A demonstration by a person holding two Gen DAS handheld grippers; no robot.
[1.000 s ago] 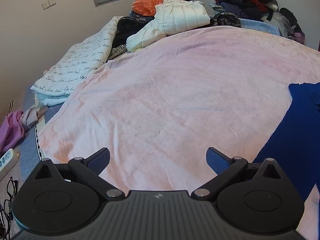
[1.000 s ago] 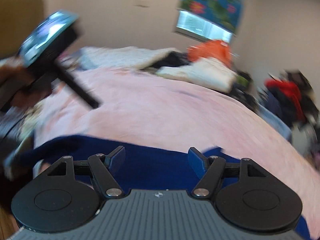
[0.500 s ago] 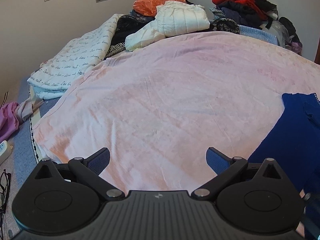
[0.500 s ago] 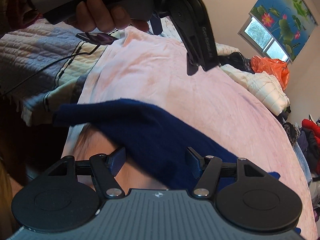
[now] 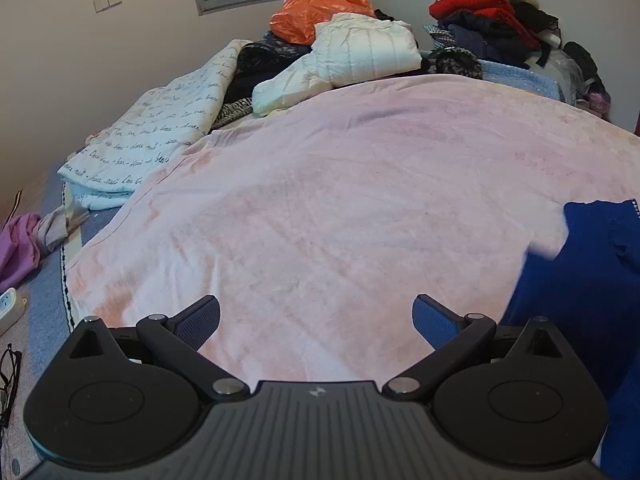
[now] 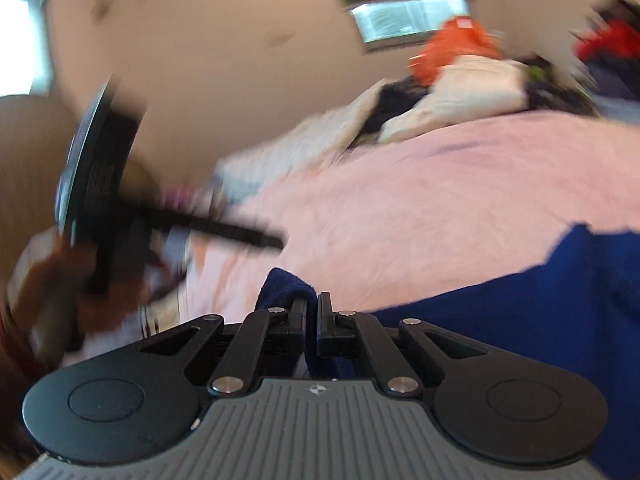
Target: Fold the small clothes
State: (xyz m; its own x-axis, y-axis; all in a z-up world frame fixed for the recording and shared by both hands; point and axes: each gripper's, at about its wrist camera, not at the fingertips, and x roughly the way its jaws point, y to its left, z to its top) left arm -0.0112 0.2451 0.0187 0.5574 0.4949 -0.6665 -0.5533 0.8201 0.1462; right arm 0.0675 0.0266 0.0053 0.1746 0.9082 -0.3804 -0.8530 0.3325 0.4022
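Landmark: broad pale pink plush blanket (image 5: 320, 208) spread over the bed; all places below were given against it.
Task thing: dark blue knitted garment (image 5: 576, 288), soft and limp, lay on the near right part of the pink blanket as the left wrist view showed it, partly cut off by the picture's edge.
Garment, right wrist view: the same blue knit (image 6: 520, 312) stretched from the gripper's tips away to the right across the blanket's near edge; its long axis ran roughly along that edge.
Right gripper (image 6: 312, 308): jaws brought together, a fold of the blue knit bunched at and between the tips; judged clamped on one end or corner of the garment.
Left gripper (image 5: 316, 316): fingers stood wide apart, nothing between them, only bare pink blanket below; it was apart from the garment.
Key relation: the garment lay to the right of the left gripper, its near edge just beside the right finger's linkage; the right hand already had it, so the right was the nearer.
Judgement: next move likely called for the left gripper to go rightward to a free corner.
Caveat: right wrist view was blurred; which part of the garment was pinched could not be told.
Background: orange plastic bag (image 5: 320, 4) and white quilted jacket (image 5: 360, 52) beyond the blanket's far edge.
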